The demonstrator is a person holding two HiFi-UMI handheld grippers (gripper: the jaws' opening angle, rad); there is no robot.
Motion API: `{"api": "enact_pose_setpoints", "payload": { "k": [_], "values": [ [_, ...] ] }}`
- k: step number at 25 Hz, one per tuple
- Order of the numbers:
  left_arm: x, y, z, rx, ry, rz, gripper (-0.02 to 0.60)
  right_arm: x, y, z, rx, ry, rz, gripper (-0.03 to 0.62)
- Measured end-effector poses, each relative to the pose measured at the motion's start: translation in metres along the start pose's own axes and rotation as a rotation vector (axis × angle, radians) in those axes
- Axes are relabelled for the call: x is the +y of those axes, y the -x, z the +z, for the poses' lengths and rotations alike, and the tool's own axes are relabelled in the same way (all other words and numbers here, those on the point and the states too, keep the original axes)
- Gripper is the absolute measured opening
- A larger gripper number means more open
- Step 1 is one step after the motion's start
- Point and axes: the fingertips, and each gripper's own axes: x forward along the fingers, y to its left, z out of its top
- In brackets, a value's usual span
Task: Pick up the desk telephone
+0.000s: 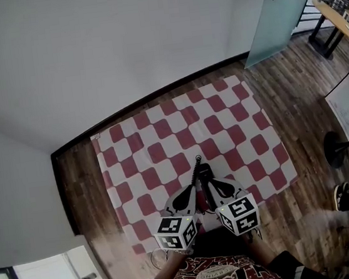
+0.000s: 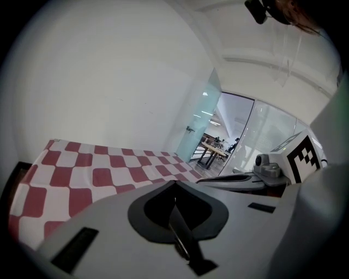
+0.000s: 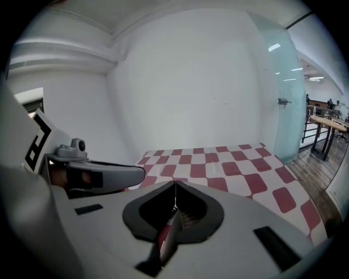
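Left gripper [image 2: 174, 185], right gripper [image 3: 175, 185]: jaws of each pressed together, nothing between them. Side by side over the near edge of the checked cloth [image 1: 161, 137].

Red-and-white checked cloth [image 1: 180, 132] flat on wooden floor [image 1: 286, 74]

Soft, even indoor light; white wall [image 1: 118, 41] bright, no hard shadows. Cool glare on glass door [image 3: 289, 82]. Both gripper views strongly fisheye, black vignette at corners, nearest foreground blurred. Head view bows at edges.
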Motion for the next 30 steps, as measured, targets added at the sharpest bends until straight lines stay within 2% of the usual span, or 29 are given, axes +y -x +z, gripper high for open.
{"api": "enact_pose_setpoints", "payload": {
  "k": [10, 30],
  "values": [
    [0.002, 0.000, -0.012, 0.037, -0.076, 0.023, 0.009, -0.004, -0.010, -0.020, 0.054, 0.015, -0.005, 0.020],
    [0.014, -0.011, -0.046, 0.118, -0.091, 0.020, 0.009, -0.008, -0.036, -0.061, 0.163, 0.023, -0.002, 0.020]
  ]
}}
